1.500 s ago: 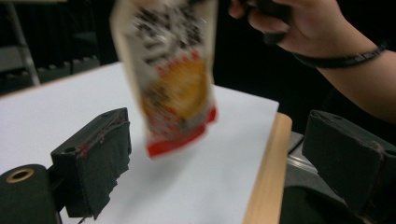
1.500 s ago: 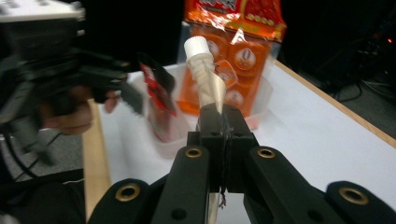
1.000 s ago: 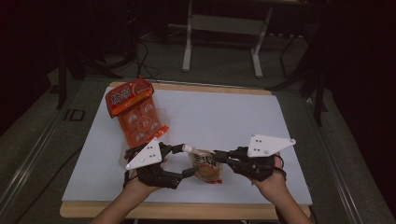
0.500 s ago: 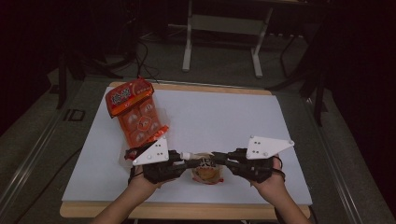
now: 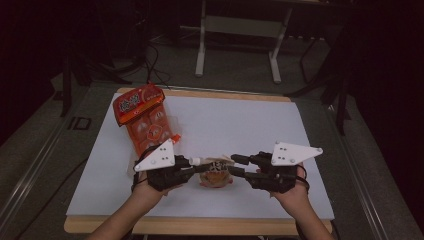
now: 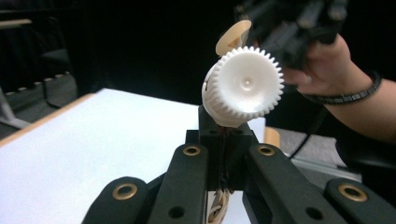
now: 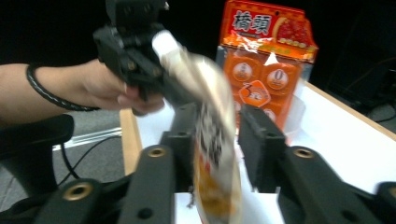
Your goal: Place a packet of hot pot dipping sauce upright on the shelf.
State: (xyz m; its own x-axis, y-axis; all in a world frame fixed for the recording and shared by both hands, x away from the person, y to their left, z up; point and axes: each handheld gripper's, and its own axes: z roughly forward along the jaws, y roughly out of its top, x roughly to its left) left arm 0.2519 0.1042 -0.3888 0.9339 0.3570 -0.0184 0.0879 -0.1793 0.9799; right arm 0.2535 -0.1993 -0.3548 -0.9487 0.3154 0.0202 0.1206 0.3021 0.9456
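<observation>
High view: the spouted pouch [image 5: 216, 172] sits between the two grippers near the middle of the table's near edge, hanging just above or on the white table [image 5: 250, 125]; contact cannot be told. The left gripper [image 5: 192, 162] is clamped on the pouch's spout end, by the white cap [image 5: 196, 161]. The right gripper [image 5: 235, 165] stands at the pouch's other side. The orange multipack [image 5: 145, 117] lies near the far left corner, apart from the work. A second ago the left gripper's jaws stood wider at the cap and the right gripper held the pouch; the hands have scarcely moved.

Left gripper view: the jaws have just been closing and now pinch the neck directly below the ribbed cap [image 6: 243, 86], which stands above them. The other hand [image 6: 327, 79] is beyond.

Right gripper view: the jaws have just been opening; the pouch [image 7: 212, 140] still hangs between them, a clear gap on the right, the left pad near it. Grip released.

Judgement: the pouch has been handed across, its weight now on the left gripper at the neck. The right gripper is free, most likely to go for the cap
</observation>
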